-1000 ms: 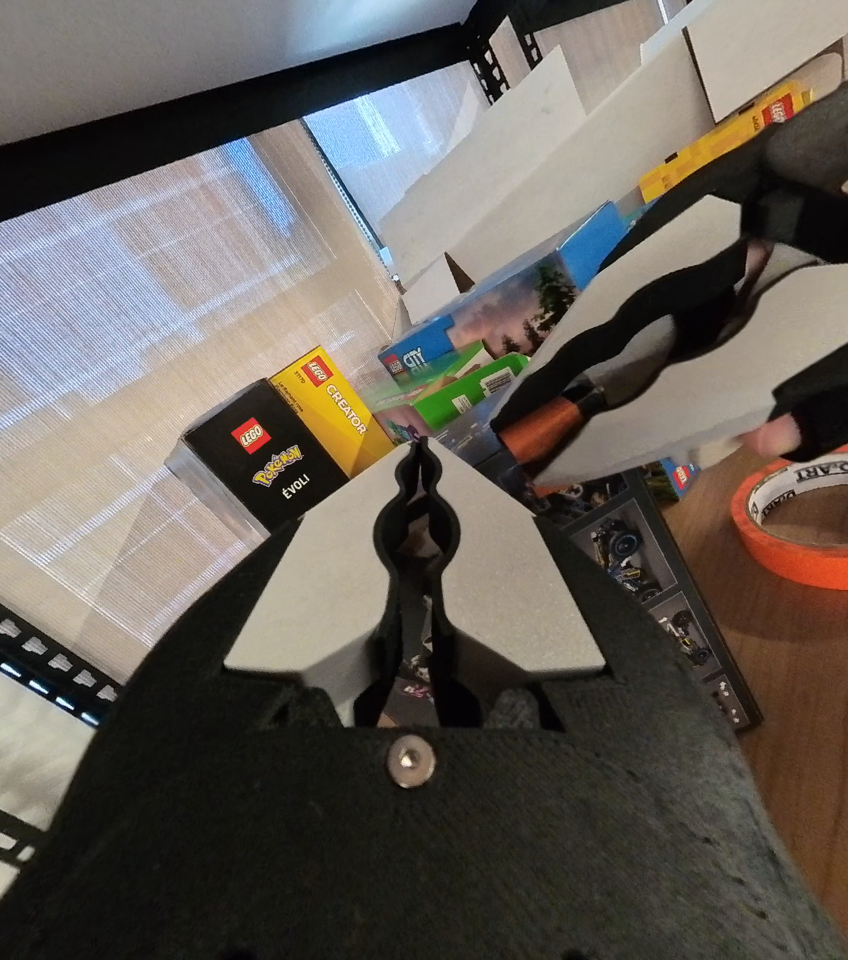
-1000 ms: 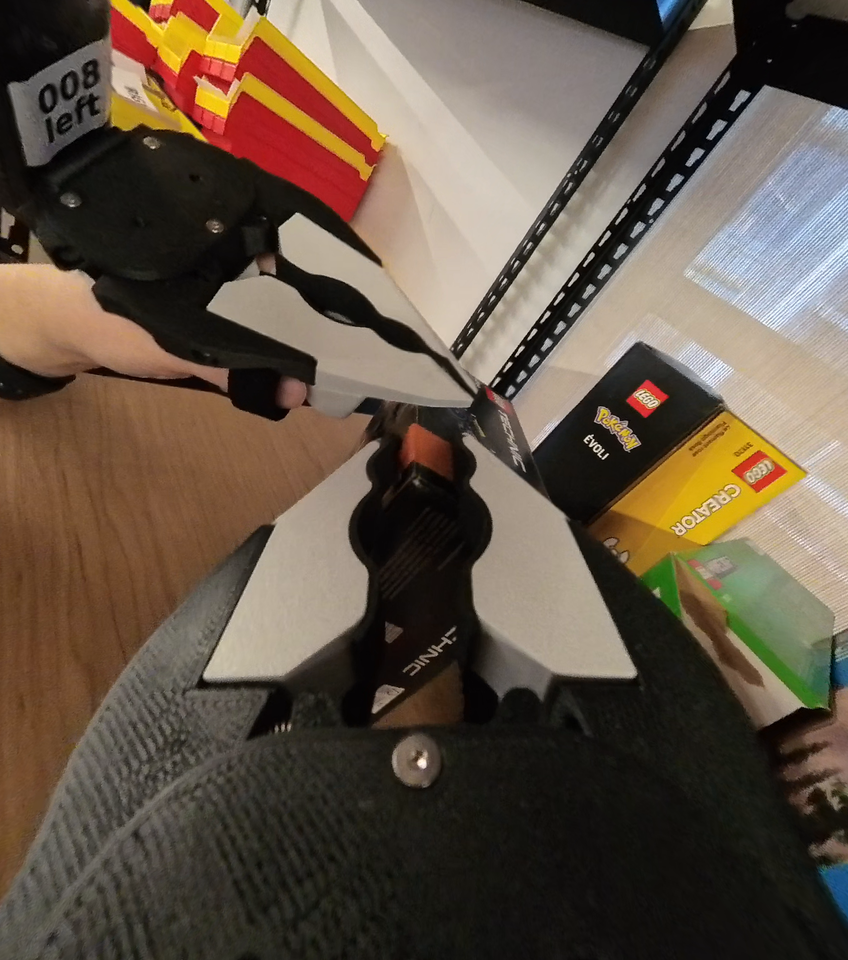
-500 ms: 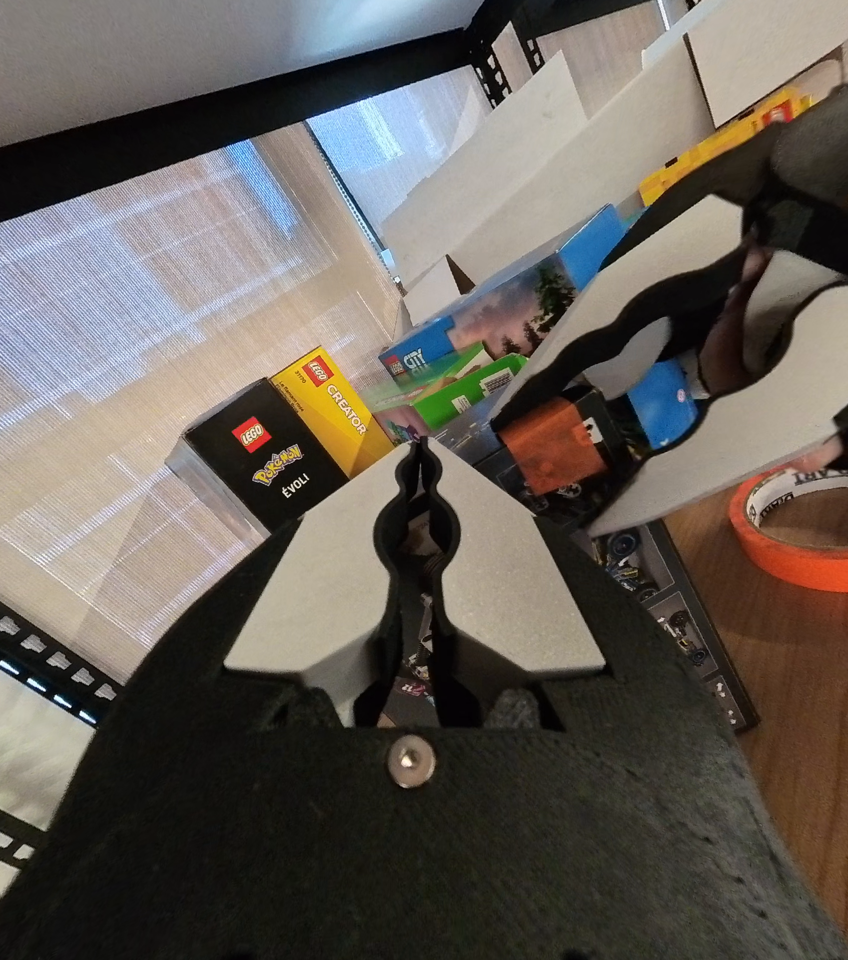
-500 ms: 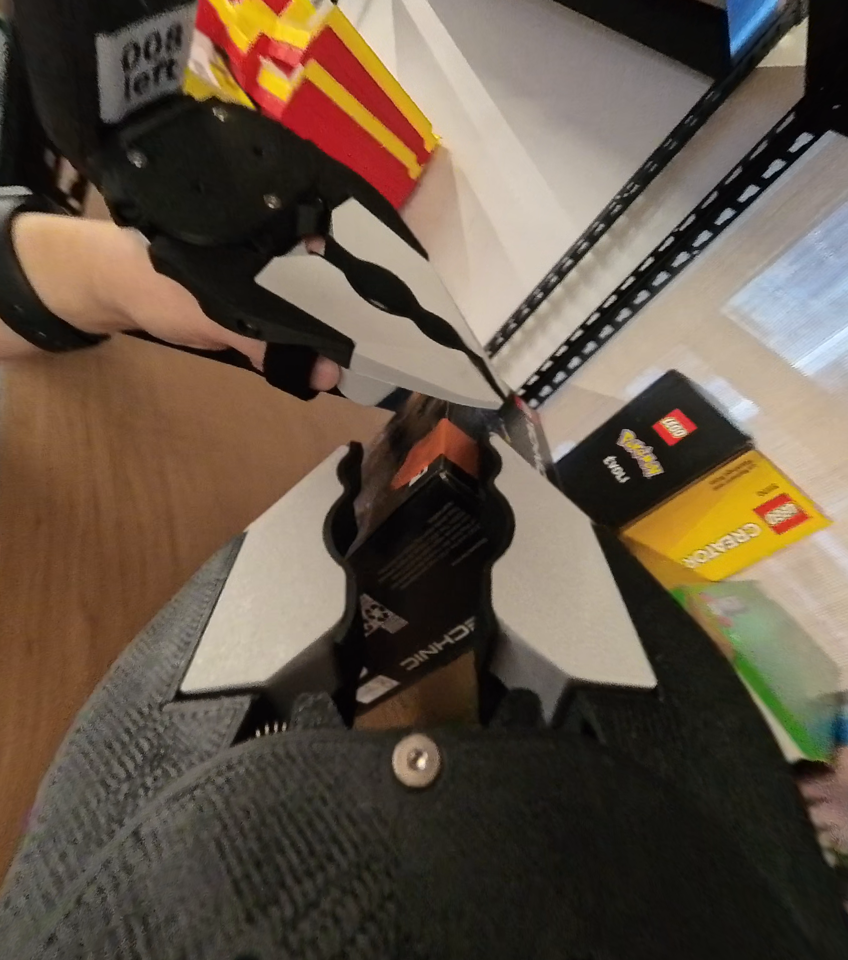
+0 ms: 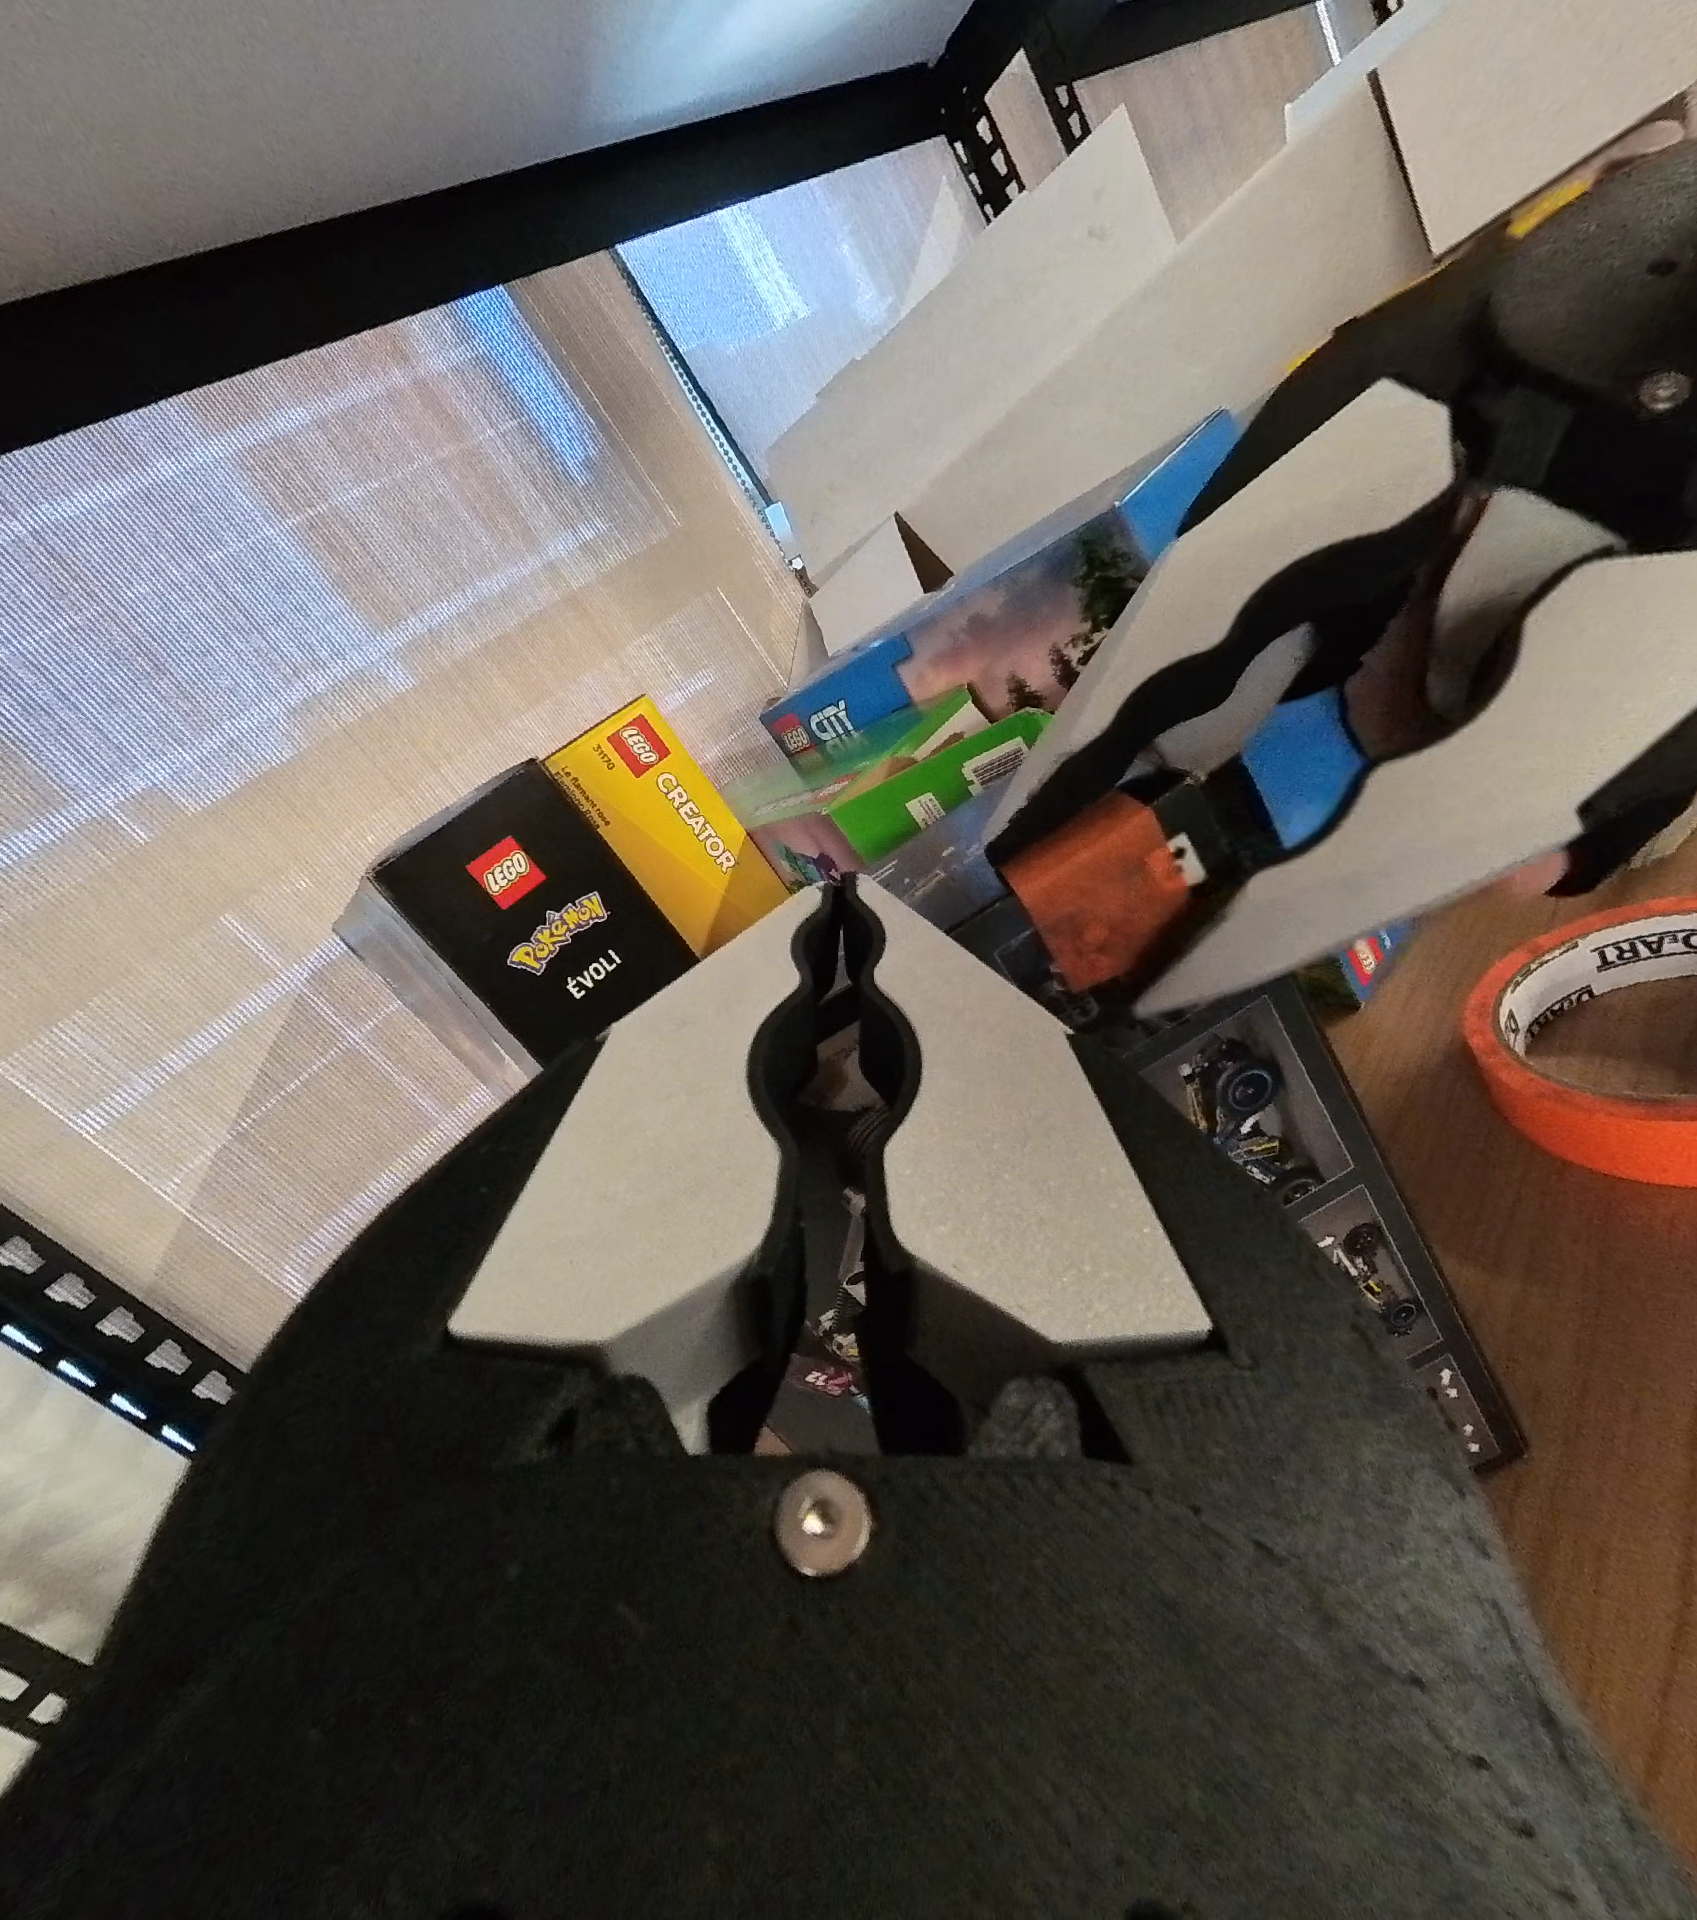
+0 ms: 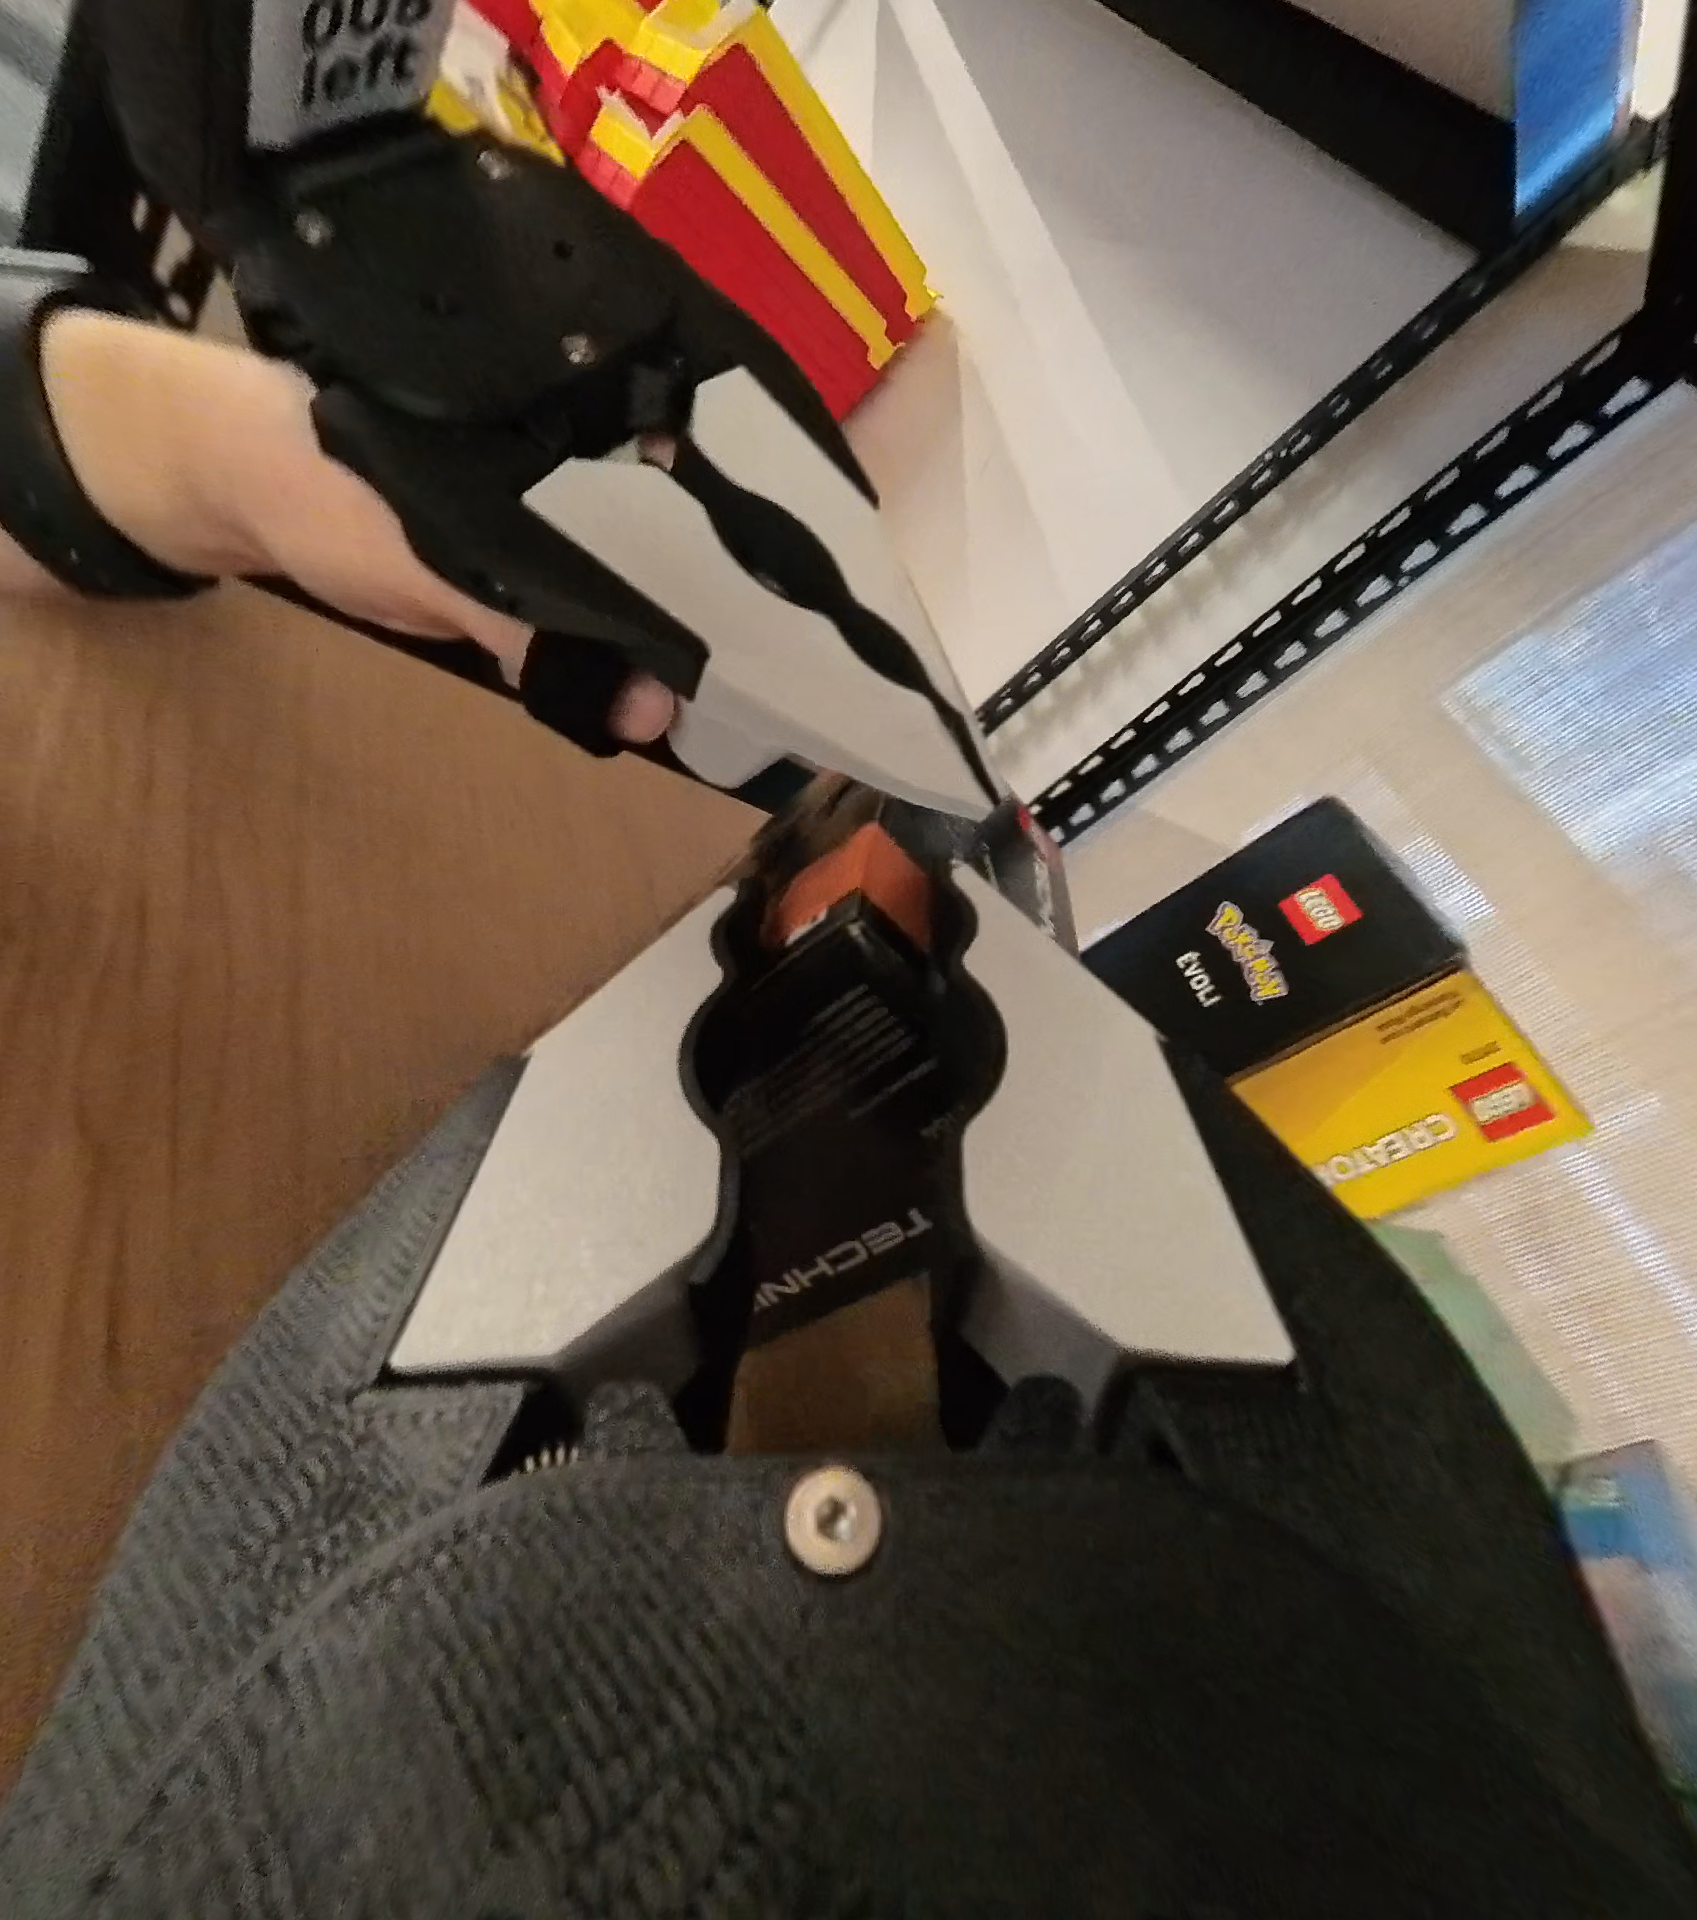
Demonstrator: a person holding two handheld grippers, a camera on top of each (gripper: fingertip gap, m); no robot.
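A wooden shelf [image 6: 231,987] carried several toy boxes. The right gripper [image 6: 854,904] was clamped across a black box with an orange end [image 6: 849,1023]. The left gripper [image 5: 842,891] had its jaws pressed together at the tips, apparently pinching that box's edge. An orange tape roll [image 5: 1644,1117] lay nearby.

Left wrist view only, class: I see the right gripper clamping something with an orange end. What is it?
Observer: The right wrist view shows the right gripper shut on a long black box, with its orange end at the fingertips.
Operator: What lies beyond the left gripper?
Observer: A stack of red and yellow boxes, past the left gripper.
Operator: What holds that gripper?
Observer: A hand with a black wristband.
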